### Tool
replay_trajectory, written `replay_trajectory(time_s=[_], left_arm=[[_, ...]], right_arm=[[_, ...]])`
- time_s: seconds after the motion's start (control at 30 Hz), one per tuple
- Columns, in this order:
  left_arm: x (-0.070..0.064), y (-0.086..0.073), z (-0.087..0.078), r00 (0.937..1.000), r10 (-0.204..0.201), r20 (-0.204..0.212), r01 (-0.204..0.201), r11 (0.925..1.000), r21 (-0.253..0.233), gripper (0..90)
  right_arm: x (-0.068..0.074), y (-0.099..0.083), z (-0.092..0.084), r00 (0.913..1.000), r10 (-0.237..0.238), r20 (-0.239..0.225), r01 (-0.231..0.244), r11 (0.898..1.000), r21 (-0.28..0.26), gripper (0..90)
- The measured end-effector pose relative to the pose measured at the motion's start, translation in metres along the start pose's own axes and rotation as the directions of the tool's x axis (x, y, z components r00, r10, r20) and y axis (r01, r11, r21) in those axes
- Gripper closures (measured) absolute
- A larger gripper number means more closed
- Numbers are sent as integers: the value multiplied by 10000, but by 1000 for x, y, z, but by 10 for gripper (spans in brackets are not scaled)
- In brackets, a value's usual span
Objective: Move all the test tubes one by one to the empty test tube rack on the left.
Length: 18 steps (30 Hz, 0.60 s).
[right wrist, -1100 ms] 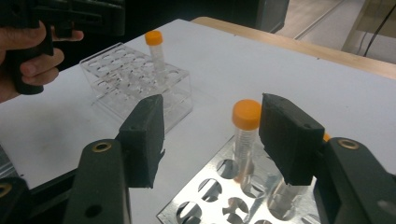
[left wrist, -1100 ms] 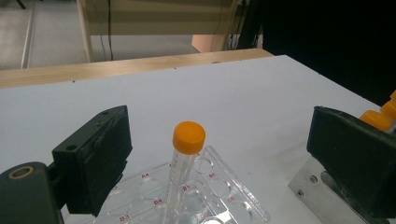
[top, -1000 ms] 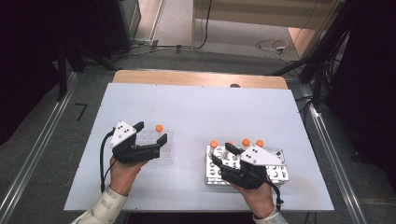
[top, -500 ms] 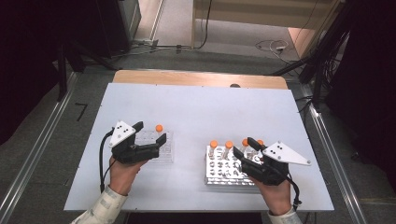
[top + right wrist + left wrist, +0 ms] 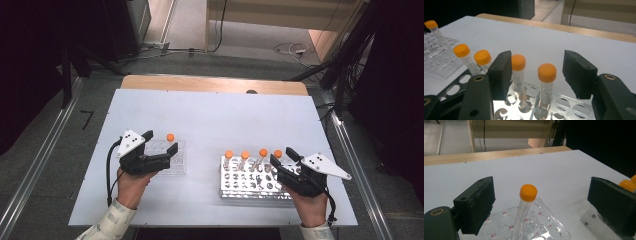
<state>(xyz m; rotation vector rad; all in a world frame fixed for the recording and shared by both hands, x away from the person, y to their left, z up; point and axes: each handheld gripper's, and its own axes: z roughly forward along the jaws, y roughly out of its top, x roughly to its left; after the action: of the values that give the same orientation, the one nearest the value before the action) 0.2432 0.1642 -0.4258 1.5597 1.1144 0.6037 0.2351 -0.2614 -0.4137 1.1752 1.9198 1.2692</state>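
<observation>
White bench [image 5: 215,115], rectangular, with a bare wooden strip along its far edge. Directly on it: a clear plastic tube rack [image 5: 167,159] at the left, red cell labels, one orange-capped tube upright in it; a metal perforated rack [image 5: 250,182] at the right, four orange-capped tubes along its far row. Racks well apart.

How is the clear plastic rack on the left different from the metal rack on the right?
The clear plastic rack is see-through, with red labels at its holes; the metal rack is shiny and opaque. The clear plastic rack holds one orange-capped tube, while the metal rack holds four orange-capped tubes in its far row. The clear plastic rack looks smaller and flatter. Both lie on the white table and have many empty holes.
</observation>
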Motion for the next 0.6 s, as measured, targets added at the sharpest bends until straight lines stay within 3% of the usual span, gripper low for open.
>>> replay_trajectory(time_s=[0.33, 0.6], left_arm=[[0, 0, 0, 10000, -20, -24, 20, 10000, -4, 75], [-1, -1, 0, 10000, -12, -4, 12, 10000, 39, 75]], right_arm=[[-6, -15, 13, 9993, 123, 346, -137, 9991, 406, 402], [-5, -23, 23, 9985, 112, 543, -160, 9960, 884, 476]])
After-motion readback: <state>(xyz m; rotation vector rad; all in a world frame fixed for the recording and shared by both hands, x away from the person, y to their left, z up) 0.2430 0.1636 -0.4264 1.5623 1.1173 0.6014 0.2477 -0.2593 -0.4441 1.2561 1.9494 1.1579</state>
